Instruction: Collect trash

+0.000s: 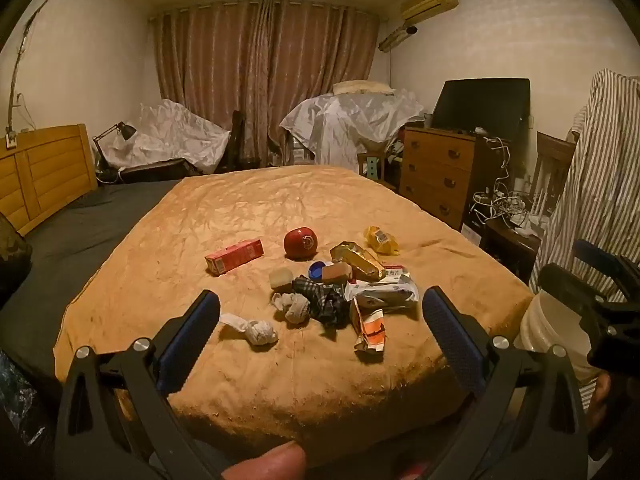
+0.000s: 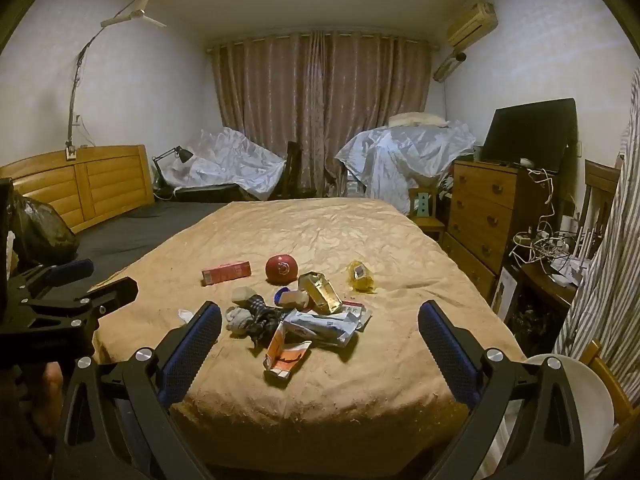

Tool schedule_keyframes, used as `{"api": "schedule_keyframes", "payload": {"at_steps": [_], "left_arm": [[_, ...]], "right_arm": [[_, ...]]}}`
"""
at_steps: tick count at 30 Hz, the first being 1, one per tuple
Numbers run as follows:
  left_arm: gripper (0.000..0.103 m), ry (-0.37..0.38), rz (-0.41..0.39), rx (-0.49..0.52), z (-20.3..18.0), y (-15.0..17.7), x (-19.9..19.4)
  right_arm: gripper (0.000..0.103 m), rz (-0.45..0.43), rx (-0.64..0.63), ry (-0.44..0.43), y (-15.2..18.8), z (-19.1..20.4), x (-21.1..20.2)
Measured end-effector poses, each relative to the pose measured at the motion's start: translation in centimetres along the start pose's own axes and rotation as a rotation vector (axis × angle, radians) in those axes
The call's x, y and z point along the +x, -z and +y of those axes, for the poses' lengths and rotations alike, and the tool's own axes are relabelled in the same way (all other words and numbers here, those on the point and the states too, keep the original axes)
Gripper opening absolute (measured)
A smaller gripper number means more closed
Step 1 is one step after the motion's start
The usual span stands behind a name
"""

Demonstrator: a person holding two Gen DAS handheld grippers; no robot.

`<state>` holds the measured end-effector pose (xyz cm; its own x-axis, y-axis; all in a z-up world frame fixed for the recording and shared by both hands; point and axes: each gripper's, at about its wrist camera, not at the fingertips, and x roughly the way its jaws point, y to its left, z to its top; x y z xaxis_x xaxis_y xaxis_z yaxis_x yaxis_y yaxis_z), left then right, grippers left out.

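Note:
Trash lies in a heap on the tan bedspread (image 1: 248, 216): a torn orange-and-white carton (image 1: 370, 330) (image 2: 285, 356), a white medicine pouch (image 1: 382, 292) (image 2: 320, 326), a gold wrapper (image 1: 358, 260) (image 2: 320, 290), a yellow wrapper (image 1: 382, 240) (image 2: 360, 276), a red box (image 1: 234, 256) (image 2: 226, 272), a red apple (image 1: 300, 243) (image 2: 281, 269), a blue cap (image 1: 316, 270) and crumpled tissues (image 1: 260, 331). A dark plaid cloth (image 1: 326, 300) (image 2: 260, 318) lies among them. My left gripper (image 1: 320, 320) is open and empty, short of the heap. My right gripper (image 2: 320, 328) is open and empty too.
A white bucket (image 1: 548, 332) (image 2: 588, 392) stands at the bed's right front corner. A wooden dresser (image 1: 436, 172) and a tangle of cables (image 2: 548, 244) are on the right. A black bag (image 2: 40, 232) sits at left. The headboard (image 1: 40, 172) is far left.

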<state>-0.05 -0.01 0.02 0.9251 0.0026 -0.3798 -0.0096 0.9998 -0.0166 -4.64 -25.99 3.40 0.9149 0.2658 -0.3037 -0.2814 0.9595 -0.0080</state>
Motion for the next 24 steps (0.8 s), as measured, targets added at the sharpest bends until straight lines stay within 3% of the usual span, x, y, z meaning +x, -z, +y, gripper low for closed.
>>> {"api": "schedule_keyframes", "payload": {"at_steps": [24], "left_arm": [[0.098,0.032,-0.001,0.059,-0.3,0.4,0.6]], "right_arm": [[0.098,0.008,-0.003,-0.007,0.0,0.3,0.0]]}}
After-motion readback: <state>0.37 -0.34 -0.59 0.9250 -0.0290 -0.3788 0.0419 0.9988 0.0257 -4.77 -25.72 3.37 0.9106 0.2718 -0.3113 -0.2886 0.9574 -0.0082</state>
